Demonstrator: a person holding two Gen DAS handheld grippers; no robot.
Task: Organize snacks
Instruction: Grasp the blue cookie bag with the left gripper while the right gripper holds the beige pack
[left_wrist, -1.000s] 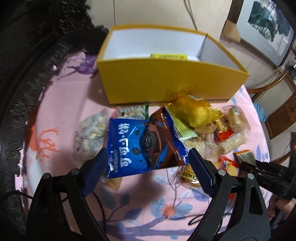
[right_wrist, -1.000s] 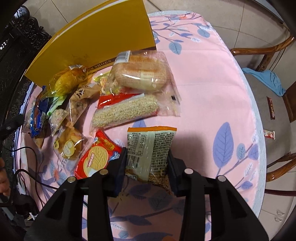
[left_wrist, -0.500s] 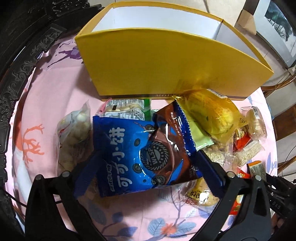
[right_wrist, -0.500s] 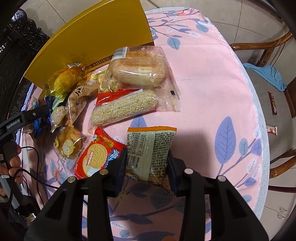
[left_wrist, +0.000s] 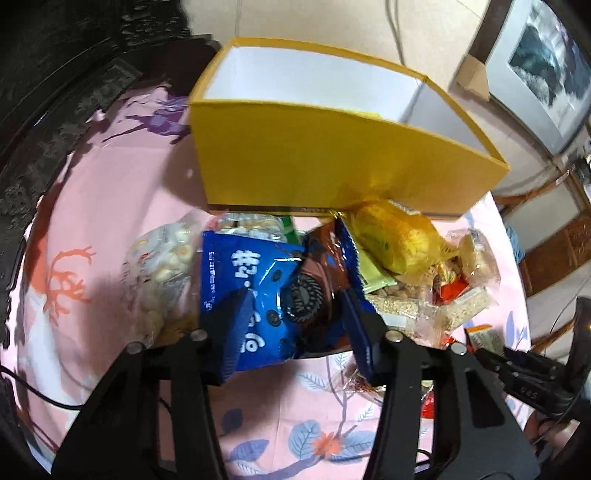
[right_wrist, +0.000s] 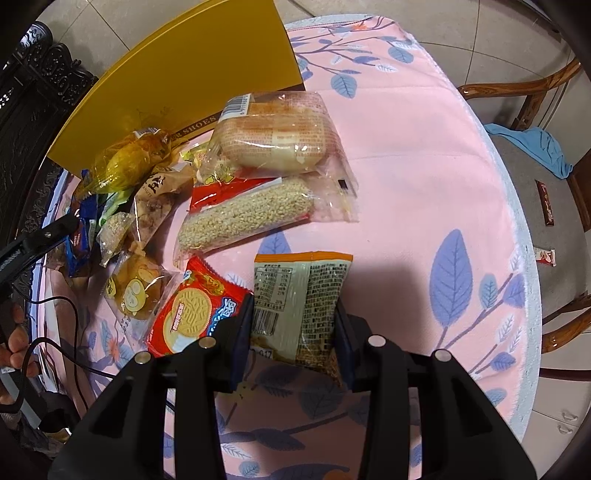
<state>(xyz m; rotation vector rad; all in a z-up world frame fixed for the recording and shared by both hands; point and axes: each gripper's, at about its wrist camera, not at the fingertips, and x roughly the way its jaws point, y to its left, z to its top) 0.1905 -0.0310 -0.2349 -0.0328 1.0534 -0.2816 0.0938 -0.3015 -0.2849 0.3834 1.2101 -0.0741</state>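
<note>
As jaws close, blue bag (left_wrist: 258, 291) sits between left gripper (left_wrist: 295, 314).

Yellow box (right_wrist: 192, 74): you can read "SHOES" printed low on its side, next to the snack pile; what comes before the word is hidden.
Blue cookie bag (left_wrist: 255, 291): you see large white Chinese characters, upside down to you, and a round dark cookie picture whose embossed lettering is too blurred to read.
Orange-topped packet (right_wrist: 299, 295): you see a barcode and a nutrition table; the print is too small to read.
Bread packet (right_wrist: 273, 133): a barcode and fine print, unreadable.
</note>
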